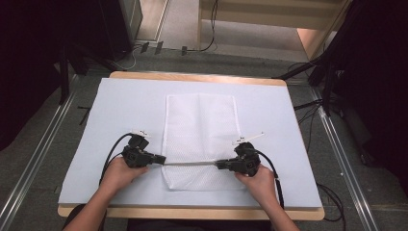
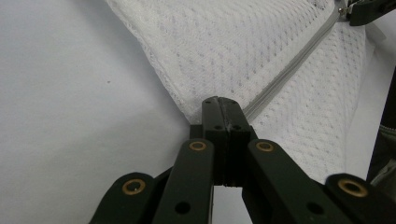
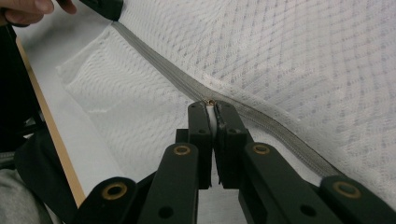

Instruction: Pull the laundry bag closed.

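White mesh bag (image 1: pixel 200 139) flat on table, left claw (image 1: pixel 161 159) clamped on its edge, right claw (image 1: pixel 220 165) pinching its zipper pull (image 3: pixel 211 103).

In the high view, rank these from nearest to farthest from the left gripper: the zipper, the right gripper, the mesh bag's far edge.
From the left gripper:
1. zipper: at its jaws, running right across the mesh bag.
2. right gripper: at the zipper's other end.
3. bag's far edge: toward the table's far side.
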